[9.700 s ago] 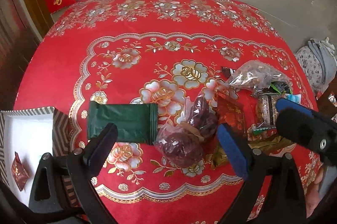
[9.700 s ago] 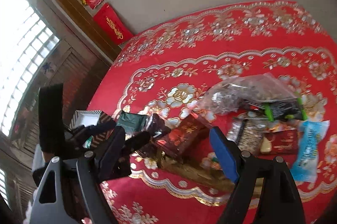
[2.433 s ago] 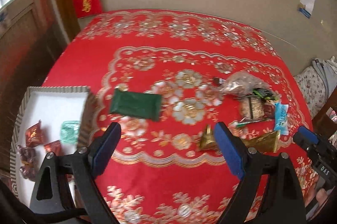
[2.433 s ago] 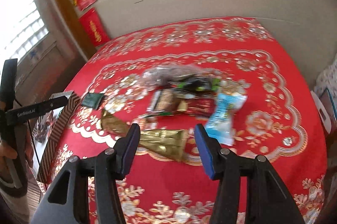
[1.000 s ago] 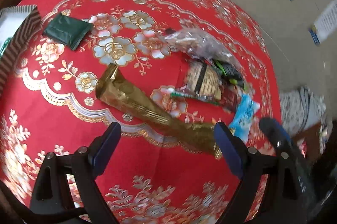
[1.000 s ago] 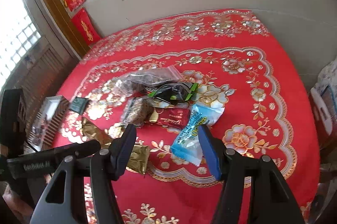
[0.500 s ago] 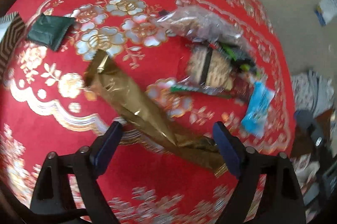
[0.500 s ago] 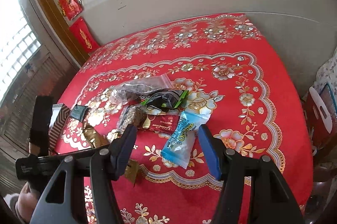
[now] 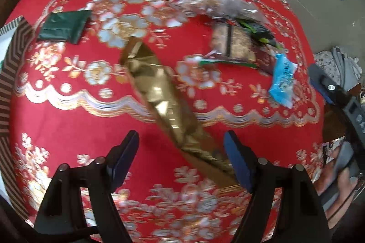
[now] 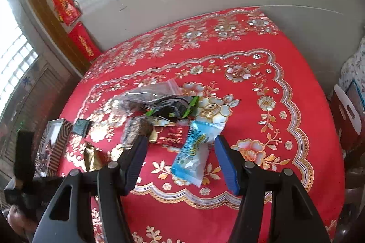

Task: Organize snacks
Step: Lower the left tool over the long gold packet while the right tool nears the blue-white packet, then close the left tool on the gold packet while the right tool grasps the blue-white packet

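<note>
My left gripper [image 9: 181, 157] is open, its jaws on either side of the near end of a long gold foil packet [image 9: 164, 103] lying on the red tablecloth [image 9: 68, 124]. My right gripper [image 10: 180, 164] is open, its jaws either side of a light blue snack packet [image 10: 194, 151], above it. Behind lie a red packet [image 10: 172, 136], a black and green packet [image 10: 173, 107], a clear bag [image 10: 141, 98] and a brown bar [image 9: 235, 43]. A dark green pouch [image 9: 63, 25] lies at the left.
A striped tray [image 9: 13, 53] with several snacks in it sits at the table's left edge; it also shows in the right wrist view [image 10: 56, 140]. A wall runs behind the table. A chair with bags [image 10: 349, 115] stands at the right.
My left gripper has come down and forward over the gold packet, whose near end now lies between the jaws. My right gripper has moved closer to the blue packet.
</note>
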A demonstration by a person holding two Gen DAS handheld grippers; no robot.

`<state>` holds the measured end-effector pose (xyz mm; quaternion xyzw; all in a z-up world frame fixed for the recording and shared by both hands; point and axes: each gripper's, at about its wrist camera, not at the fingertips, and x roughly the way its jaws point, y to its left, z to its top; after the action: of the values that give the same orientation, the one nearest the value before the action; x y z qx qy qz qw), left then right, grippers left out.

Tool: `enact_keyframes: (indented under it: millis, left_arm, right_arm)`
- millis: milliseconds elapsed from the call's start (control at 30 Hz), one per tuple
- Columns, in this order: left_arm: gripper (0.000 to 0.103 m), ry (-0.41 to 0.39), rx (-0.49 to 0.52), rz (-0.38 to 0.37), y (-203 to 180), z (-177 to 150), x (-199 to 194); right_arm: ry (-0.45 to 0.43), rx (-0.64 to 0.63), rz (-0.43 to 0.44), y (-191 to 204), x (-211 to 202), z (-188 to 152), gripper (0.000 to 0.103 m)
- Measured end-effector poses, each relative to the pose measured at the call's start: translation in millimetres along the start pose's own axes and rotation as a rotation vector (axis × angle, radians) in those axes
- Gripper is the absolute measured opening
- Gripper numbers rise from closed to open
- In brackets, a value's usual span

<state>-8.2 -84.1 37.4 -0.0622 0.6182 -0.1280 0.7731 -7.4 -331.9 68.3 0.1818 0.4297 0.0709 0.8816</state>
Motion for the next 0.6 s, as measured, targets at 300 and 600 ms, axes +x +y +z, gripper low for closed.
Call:
enact_keyframes:
  millis: [300, 600]
  left_arm:
    - [0.077, -0.02, -0.042, -0.003, -10.1, 8.1, 9.5]
    - [0.077, -0.025, -0.019, 0.014, -14.7, 18.7, 18.4]
  right_arm:
    - [0.076, 0.015, -0.048, 1.2, 36.3, 1.5, 0.061]
    - [0.103, -0.033, -0.184, 2.7, 58.6, 2.5, 0.056]
